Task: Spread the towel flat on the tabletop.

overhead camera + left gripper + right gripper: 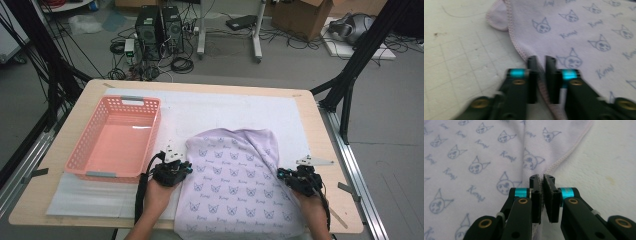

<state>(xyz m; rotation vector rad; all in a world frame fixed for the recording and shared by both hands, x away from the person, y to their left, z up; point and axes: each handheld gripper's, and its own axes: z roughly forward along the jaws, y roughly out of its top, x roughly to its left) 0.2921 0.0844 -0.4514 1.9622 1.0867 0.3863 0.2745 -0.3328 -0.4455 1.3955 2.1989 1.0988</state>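
Both grippers, left (186, 166) and right (281, 173), pinch the towel's (235, 180) hems at nine and three o'clock; an uneven pull could slip one thin edge free.

Black left gripper (172, 171) and right gripper (300, 179): cyan bands, brass screws, flat dark pads, trailing black cables, grey three-cornered top plates.

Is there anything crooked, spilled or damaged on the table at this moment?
Nothing spilled or damaged. The lilac cat-print cloth lies askew: its far end is rounded and bunched, its near edge hangs over the table. The pink basket sits slightly angled.
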